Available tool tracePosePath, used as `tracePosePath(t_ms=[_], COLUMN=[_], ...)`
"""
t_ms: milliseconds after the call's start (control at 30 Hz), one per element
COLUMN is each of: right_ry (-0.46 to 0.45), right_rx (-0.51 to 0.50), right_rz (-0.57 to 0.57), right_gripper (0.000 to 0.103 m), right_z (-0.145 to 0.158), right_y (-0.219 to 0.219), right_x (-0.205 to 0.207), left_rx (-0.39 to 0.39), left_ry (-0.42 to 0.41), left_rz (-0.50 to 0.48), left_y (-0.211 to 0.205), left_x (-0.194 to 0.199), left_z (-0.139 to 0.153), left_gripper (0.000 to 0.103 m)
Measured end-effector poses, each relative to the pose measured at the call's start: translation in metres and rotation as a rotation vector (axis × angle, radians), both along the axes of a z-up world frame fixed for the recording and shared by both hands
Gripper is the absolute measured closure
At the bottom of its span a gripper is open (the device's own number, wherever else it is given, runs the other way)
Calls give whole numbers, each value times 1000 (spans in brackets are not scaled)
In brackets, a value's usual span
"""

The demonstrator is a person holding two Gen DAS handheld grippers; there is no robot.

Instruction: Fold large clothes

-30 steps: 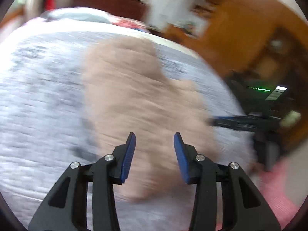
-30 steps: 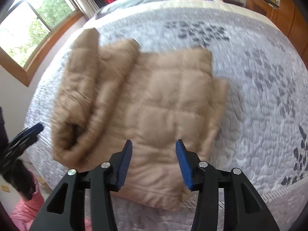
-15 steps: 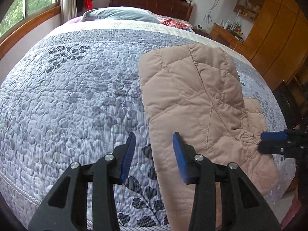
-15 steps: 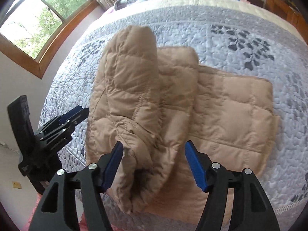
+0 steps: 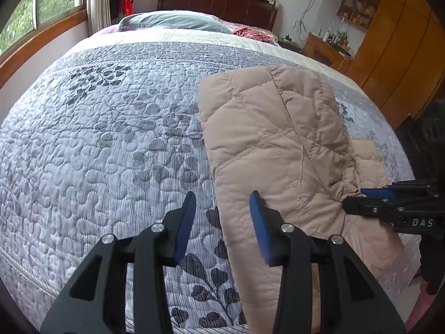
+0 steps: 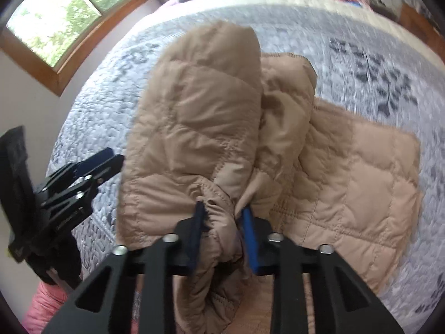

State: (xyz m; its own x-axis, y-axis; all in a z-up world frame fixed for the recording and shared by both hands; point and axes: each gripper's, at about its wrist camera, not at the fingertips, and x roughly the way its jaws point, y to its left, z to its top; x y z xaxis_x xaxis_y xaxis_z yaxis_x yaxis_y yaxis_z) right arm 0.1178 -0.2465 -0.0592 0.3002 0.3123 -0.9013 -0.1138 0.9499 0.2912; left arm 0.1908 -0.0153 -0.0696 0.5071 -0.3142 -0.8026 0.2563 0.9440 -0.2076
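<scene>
A tan quilted jacket (image 5: 278, 139) lies folded lengthwise on the bed's grey patterned quilt (image 5: 111, 139), near the foot edge. My left gripper (image 5: 222, 217) hangs open just above the jacket's left edge, holding nothing. In the right wrist view the puffy sleeve (image 6: 194, 111) lies along the jacket body (image 6: 361, 183). My right gripper (image 6: 222, 222) is closing, and its blue pads pinch the gathered cuff. The same gripper (image 5: 351, 196) shows at the right of the left wrist view, biting the cuff. The left gripper (image 6: 111, 157) appears at the left edge there.
A grey pillow (image 5: 172, 22) and a dark wooden headboard (image 5: 217, 2) are at the far end of the bed. Wooden wardrobes (image 5: 403, 55) stand to the right, a window (image 6: 55, 22) to the left. Something pink (image 6: 47, 306) lies below the bed's edge.
My right gripper moved over the sleeve end, widened, then closed on the cuff. My left gripper swung from over the jacket to its left edge and then held still.
</scene>
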Motion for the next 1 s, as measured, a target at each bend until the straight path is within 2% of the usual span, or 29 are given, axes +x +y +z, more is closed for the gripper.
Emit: tracePosePath(t_ms=[67,267,467,700,1000], right_ry=[-44,-190,-234,-203,-110], right_rx=[23,23,17,43,84], right_rz=[11,-9,-82,-172,-217], right_gripper=[87,88,88,88,87], right_z=[17,71,84,63,-9], right_y=[-4,-33,-71,-116,-141], right_x=[-8,-48,-77,-97,-106], left_rx=[-42,-68,-52,-7,67], left_ry=[7,-64,-106,-92,-72], left_rz=[-2,-44,-138,-207,-244], left_y=[3,-13,-55,-95,-117], left_x=[-2,-16,-30,-36,-41], left_z=[6,33,43,30,1], left_gripper=[64,64,64,64,61])
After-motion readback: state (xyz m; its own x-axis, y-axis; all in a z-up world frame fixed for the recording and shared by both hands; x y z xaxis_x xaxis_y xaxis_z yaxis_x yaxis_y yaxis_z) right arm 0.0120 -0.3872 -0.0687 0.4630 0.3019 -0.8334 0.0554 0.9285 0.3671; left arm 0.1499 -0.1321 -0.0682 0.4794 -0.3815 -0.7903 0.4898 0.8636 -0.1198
